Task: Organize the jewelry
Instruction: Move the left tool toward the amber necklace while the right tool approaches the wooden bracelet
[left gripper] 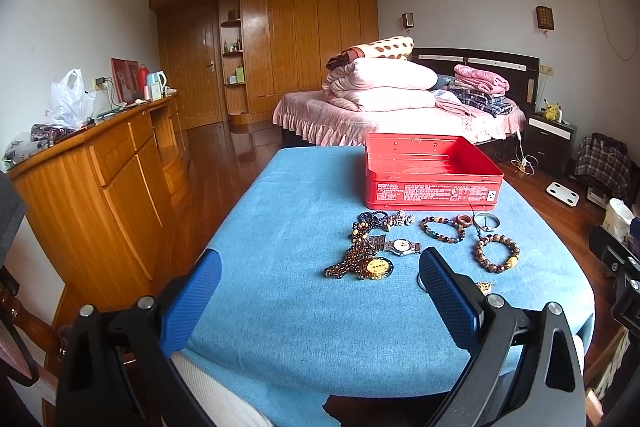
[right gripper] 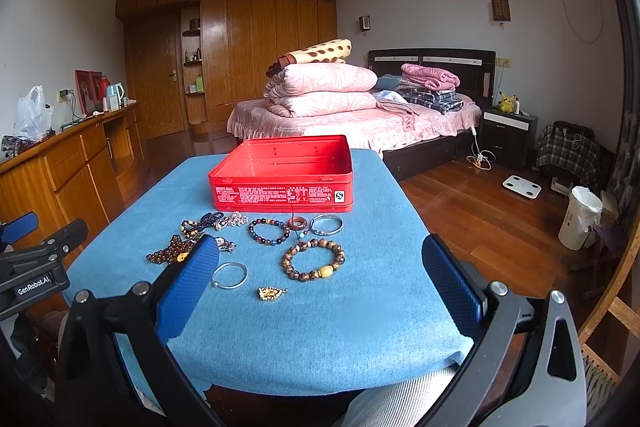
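Note:
An open, empty red tin box point(left gripper: 432, 183) point(right gripper: 282, 175) stands at the far end of the blue-clothed table point(left gripper: 288, 227) point(right gripper: 360, 291). In front of it lie several pieces of jewelry: a brown bead bracelet point(right gripper: 314, 259) point(left gripper: 497, 252), a dark multicolour bead bracelet point(right gripper: 268, 231) point(left gripper: 442, 229), a silver bangle point(right gripper: 327, 224), a thin silver ring point(right gripper: 229, 275), a gold pendant point(right gripper: 271, 293), a watch point(left gripper: 400, 247) and a bead necklace with a gold medallion point(left gripper: 360, 264). My left gripper point(left gripper: 318, 269) and right gripper point(right gripper: 320, 255) both hover open above the near table edge, holding nothing.
A wooden sideboard point(left gripper: 100, 179) with bags and a kettle runs along the left. A bed point(right gripper: 360, 123) piled with folded quilts stands beyond the table. A white bin point(right gripper: 578, 217) and a scale point(right gripper: 521, 187) sit on the wooden floor at right. A person's knee point(right gripper: 392, 403) shows under the table edge.

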### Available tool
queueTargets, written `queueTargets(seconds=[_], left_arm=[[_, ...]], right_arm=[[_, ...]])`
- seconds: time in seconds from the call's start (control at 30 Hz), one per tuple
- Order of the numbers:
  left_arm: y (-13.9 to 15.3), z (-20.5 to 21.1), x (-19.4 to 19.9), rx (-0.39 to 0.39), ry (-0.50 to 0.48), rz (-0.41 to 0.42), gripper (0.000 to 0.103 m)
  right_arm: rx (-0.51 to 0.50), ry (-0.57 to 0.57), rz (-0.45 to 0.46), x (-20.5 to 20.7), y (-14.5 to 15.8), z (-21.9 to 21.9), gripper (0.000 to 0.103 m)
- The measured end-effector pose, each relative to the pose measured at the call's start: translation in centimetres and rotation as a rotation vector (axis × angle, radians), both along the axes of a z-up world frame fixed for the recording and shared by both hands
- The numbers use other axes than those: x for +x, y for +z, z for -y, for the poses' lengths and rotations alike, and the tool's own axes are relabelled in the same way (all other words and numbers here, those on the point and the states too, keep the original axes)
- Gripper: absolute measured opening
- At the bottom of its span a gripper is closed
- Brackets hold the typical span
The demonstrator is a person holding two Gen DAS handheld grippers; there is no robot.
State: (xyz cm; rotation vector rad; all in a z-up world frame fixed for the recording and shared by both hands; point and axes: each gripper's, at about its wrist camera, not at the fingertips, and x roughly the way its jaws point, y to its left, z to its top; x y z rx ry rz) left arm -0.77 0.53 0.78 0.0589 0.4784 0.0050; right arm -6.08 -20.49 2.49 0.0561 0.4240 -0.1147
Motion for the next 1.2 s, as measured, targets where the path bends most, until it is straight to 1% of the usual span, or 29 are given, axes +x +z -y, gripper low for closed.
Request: queueTargets(seconds=[0.03, 0.33, 0.47, 0.7, 0.8, 0.93, 1.2], left_arm=[[-0.1, 0.0, 0.1, 0.002, 0.0, -0.005, 0.097], [-0.8, 0.1, 0.9, 0.005, -0.001, -0.044, 0.097], [-1.5, 0.1, 1.8, 0.008, -0.005, -0.091, 0.097], [-2.7, 0.3, 3.0, 0.018, -0.002, -0.146, 0.097], [-3.7, 0.3, 4.1, 0.023, -0.006, -0.2, 0.097], [-4.7, 0.2, 5.6, 0.024, -0.01, -0.258, 0.097], [-6.4, 0.2, 8.2, 0.027, -0.02, -0.328, 0.097]], right_arm=[[0.001, 0.0, -0.006, 0.1, -0.4, 0.2, 0.098], [0.005, 0.006, -0.041, 1.0, -1.2, 0.4, 0.098], [0.014, 0.018, -0.089, 1.7, -2.1, 0.5, 0.098], [-0.001, 0.026, -0.154, 3.0, -3.5, 0.2, 0.098], [0.002, 0.028, -0.195, 3.8, -4.4, 0.2, 0.098], [0.027, 0.044, -0.257, 5.3, -5.5, 0.6, 0.098], [0.072, 0.078, -0.35, 8.2, -7.5, 1.1, 0.098]])
